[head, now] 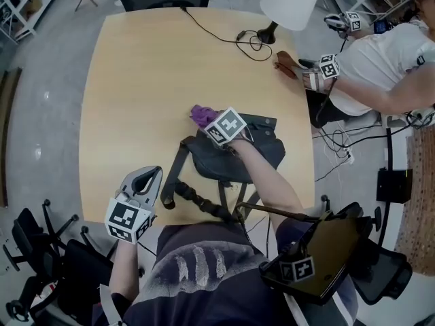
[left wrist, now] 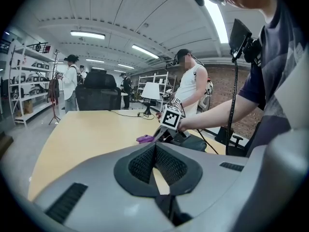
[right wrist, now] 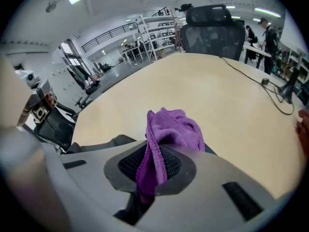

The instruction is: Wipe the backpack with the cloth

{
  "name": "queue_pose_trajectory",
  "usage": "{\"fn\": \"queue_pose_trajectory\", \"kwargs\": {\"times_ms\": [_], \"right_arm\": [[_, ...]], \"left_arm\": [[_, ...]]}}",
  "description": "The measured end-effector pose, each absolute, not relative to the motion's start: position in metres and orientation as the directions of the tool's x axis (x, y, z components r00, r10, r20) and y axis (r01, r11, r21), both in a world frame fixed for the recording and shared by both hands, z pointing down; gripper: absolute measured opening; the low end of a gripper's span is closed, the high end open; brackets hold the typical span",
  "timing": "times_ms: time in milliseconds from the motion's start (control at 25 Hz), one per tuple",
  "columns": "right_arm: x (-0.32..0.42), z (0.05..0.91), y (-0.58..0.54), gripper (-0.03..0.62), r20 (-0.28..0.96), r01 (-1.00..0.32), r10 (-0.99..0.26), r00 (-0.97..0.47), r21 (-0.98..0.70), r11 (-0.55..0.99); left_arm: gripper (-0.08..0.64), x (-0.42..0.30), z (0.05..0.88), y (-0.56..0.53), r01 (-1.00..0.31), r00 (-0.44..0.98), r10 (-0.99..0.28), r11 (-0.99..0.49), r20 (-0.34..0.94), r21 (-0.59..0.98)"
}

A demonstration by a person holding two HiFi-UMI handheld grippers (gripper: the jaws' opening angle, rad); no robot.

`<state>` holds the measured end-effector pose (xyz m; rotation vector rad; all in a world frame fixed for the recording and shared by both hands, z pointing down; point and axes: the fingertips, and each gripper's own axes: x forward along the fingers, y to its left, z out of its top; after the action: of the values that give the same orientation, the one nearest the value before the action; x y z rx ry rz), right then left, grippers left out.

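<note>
On the pale wooden worktop [head: 136,80], a dark grey backpack [head: 262,148] is seen lying flat towards the near edge, its straps trailing to the left. A purple cloth [right wrist: 174,127] is clamped in the jaws of the right gripper [right wrist: 161,146], at the backpack's far left corner. The left gripper [head: 158,174] is held well apart, jaws together.
</note>
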<state>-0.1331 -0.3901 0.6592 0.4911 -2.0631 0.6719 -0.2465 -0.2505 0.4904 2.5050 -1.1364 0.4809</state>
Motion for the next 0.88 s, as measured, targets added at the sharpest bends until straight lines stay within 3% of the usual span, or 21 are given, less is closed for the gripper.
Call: {"fn": "queue_pose_trajectory", "kwargs": {"times_ms": [120,240,320,400,480,720,880], "right_arm": [[-0.163,0.638,-0.382,0.029,0.738,-0.524,-0.047,-0.673,-0.431,0.735],[-0.190,0.584,-0.371,0.029,0.488,-0.400,-0.029,-0.872,-0.680,0.615],[-0.202,0.553,-0.361,0.029,0.336,-0.294,-0.025,-0.941,-0.781,0.551],[-0.204,0.542,-0.352,0.029,0.267,-0.243,-0.020,-0.963,-0.837,0.490],[-0.200,0.552,-0.346,0.029,0.305,-0.280,-0.021,-0.952,-0.844,0.457],[-0.134,0.625,-0.348,0.029,0.709,-0.624,-0.101,-0.698,-0.533,0.572],[-0.085,0.638,-0.351,0.029,0.814,-0.683,-0.133,-0.566,-0.372,0.629]], "left_arm": [[0.008,-0.249,0.490,-0.251,-0.769,0.619,-0.653,-0.615,0.436,0.171],[0.008,-0.250,0.490,-0.253,-0.766,0.623,-0.651,-0.621,0.433,0.170],[0.008,-0.249,0.491,-0.254,-0.760,0.630,-0.645,-0.628,0.433,0.169],[0.008,-0.245,0.490,-0.255,-0.751,0.640,-0.638,-0.639,0.428,0.169],[0.008,-0.242,0.488,-0.257,-0.741,0.650,-0.632,-0.651,0.422,0.165],[0.008,-0.232,0.487,-0.251,-0.719,0.669,-0.609,-0.675,0.427,0.164],[0.008,-0.221,0.483,-0.246,-0.710,0.673,-0.597,-0.687,0.436,0.154]]}}
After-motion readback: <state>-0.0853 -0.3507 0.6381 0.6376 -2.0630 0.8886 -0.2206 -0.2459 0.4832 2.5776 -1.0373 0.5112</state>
